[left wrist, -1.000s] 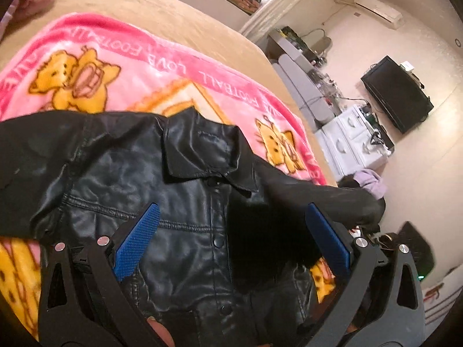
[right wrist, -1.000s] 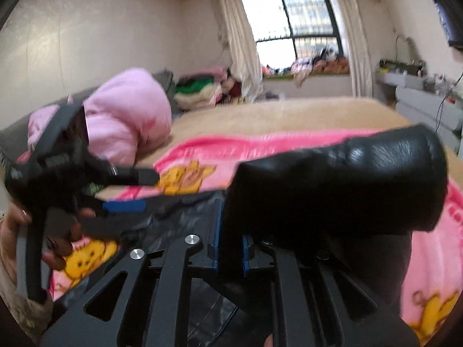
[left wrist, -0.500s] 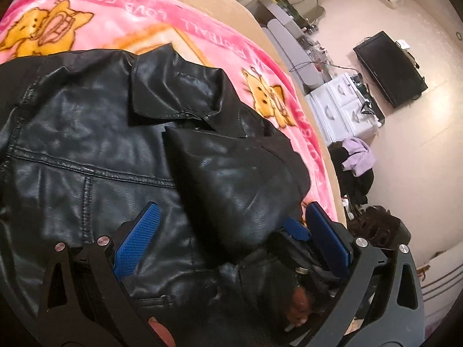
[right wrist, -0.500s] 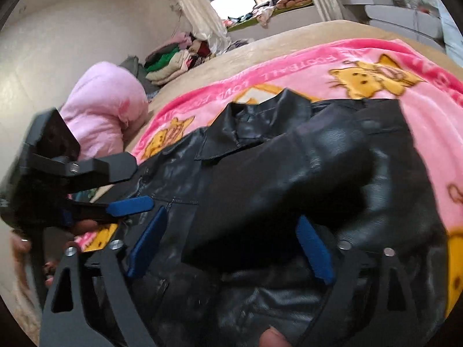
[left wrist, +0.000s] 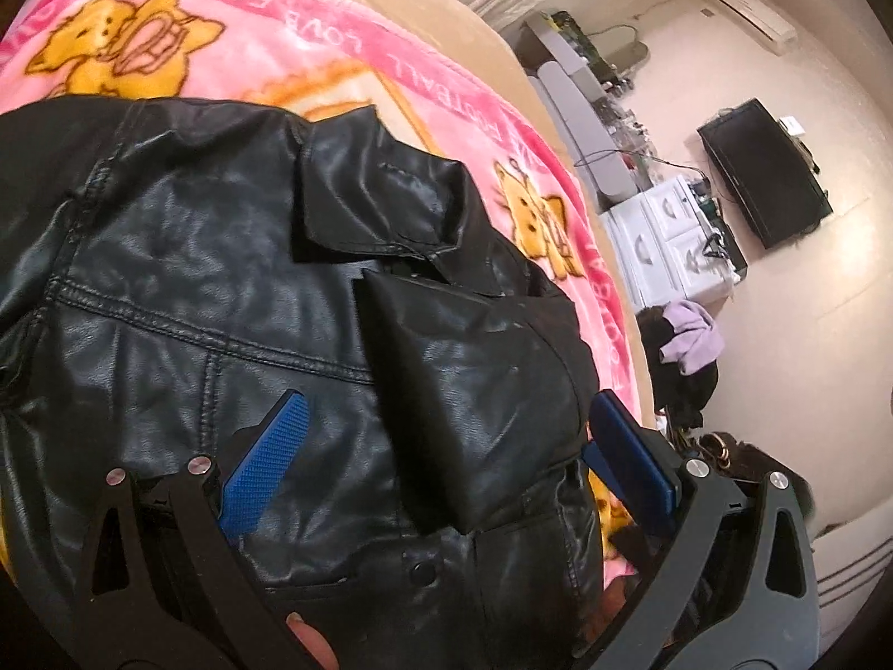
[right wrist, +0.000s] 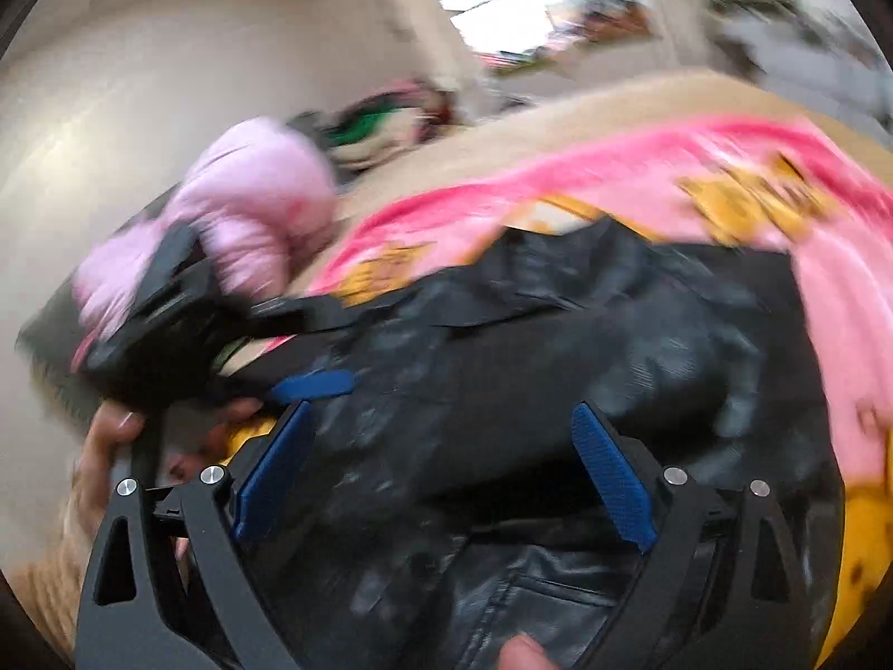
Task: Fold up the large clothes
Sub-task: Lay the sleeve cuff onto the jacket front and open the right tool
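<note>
A: Where is the jacket point(left wrist: 234, 301) seen?

B: The black jacket is laid flat on the pink blanket point(left wrist: 312, 39), w/ the front side up. The blanket is spread on the bed point(left wrist: 446, 28). One sleeve point(left wrist: 474, 391) is folded across the chest, just under the collar point(left wrist: 379, 195).

A: How are the fingers of the left gripper point(left wrist: 452, 458) held?

B: They are spread wide apart, and nothing is pinched btwn them. The blue pads point(left wrist: 268, 463) are seen over the jacket, one on each side of the folded sleeve.

A: And the right gripper point(right wrist: 441, 469)?

B: Its fingers are spread wide too, w/ nothing held. They are seen above the jacket, near the sleeve. That view is blurred, so it can't be told if the jacket is touched.

A: What else is seen?

B: The left gripper is seen in the right wrist view as well, off to the left side, held by a hand point(right wrist: 100, 458). A pink puffy coat point(right wrist: 251, 206) is piled at the far side of the bed. A black TV point(left wrist: 764, 173) is hung on the wall, and a white cabinet point(left wrist: 664, 240) is stood near it.
</note>
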Demonstrator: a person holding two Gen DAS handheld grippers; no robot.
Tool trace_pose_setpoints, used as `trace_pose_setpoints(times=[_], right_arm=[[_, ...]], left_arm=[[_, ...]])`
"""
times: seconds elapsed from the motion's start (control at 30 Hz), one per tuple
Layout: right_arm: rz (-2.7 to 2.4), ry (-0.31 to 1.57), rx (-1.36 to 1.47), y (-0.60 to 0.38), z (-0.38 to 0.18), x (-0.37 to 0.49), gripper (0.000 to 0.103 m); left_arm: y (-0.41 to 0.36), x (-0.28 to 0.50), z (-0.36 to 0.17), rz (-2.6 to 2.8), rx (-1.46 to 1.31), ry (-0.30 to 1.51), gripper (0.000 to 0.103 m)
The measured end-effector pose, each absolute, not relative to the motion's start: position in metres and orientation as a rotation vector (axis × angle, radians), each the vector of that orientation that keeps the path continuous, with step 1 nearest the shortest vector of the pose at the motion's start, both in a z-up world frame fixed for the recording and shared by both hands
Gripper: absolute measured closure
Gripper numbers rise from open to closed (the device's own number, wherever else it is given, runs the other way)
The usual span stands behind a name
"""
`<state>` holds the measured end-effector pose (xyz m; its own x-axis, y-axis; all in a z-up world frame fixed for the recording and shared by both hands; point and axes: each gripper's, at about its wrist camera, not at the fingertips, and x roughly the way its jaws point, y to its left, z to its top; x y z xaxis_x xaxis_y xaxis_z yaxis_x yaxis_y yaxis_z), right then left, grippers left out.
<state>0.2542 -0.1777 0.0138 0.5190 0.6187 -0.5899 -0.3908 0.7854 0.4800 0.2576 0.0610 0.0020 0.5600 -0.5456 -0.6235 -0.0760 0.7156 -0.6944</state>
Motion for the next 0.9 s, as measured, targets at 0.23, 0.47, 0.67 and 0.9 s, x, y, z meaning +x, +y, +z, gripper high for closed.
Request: trace_pose_setpoints(times=[0.23,0.47,0.67,0.9], right_arm=[[0.440,0.855,0.469,-0.192,-0.015,0.280,0.053],[0.751,0.749,0.374,-0.139,0.014,0.262,0.050],[0.478,0.754,0.368,-0.145,0.018,0.250,0.018],[0.277,0.894,0.670,-0.198,-0.030,0.276,0.008]], left_arm=[[0.100,0.252,0.014,-0.176,-0.756,0.905,0.008],[0.132,0.240,0.018,-0.155,-0.808,0.881,0.008],[0.149,0.231,0.014,-0.127,-0.851,0.871,0.008],[0.127,0.236,0.010,-0.168,-0.799,0.932,0.008]])
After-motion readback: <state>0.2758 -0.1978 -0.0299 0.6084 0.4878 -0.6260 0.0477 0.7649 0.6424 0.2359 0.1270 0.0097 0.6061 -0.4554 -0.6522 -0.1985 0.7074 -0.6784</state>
